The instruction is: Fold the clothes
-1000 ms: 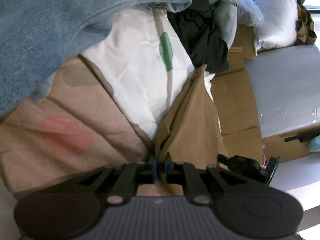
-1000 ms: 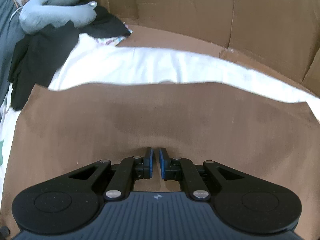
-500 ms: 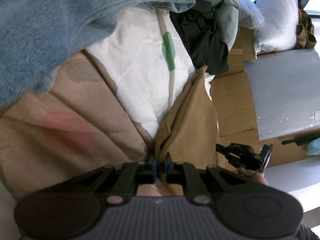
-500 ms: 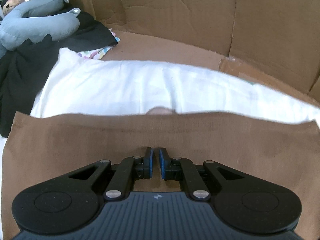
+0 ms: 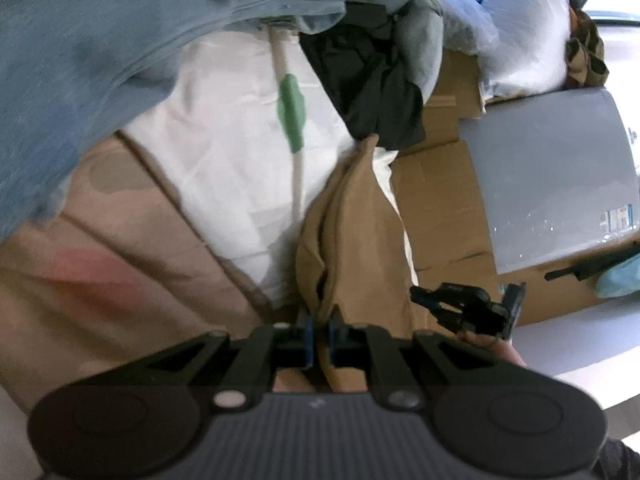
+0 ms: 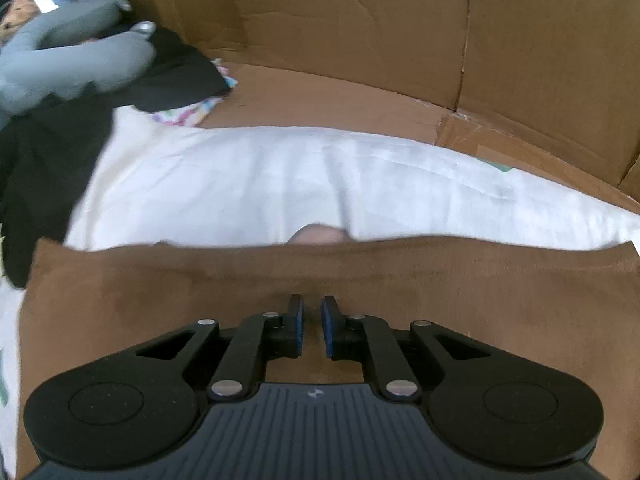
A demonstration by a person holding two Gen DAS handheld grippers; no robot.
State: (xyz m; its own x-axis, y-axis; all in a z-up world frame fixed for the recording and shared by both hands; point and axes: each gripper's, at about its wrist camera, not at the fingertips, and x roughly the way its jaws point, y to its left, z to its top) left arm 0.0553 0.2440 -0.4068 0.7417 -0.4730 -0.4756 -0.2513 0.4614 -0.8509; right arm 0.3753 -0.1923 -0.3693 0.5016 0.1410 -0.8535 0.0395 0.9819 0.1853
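Observation:
A brown garment lies folded over a white sheet. My left gripper is shut on its near edge, and the cloth bunches up between the blue pads. In the right wrist view the same brown garment spreads flat under my right gripper. Its jaws are opening, with a gap between the pads that shows the cloth lying beneath, not pinched. The left wrist view shows the right gripper in a hand at the garment's right side.
Blue denim hangs over the upper left. A black garment and a grey plush lie at the sheet's far end. Cardboard walls stand behind. A grey board lies on cardboard at the right. A beige cloth with a pink spot lies at the left.
The right gripper's pads have parted. The brown garment's far edge has drawn back toward the right gripper, baring more white sheet. The left gripper keeps its hold.

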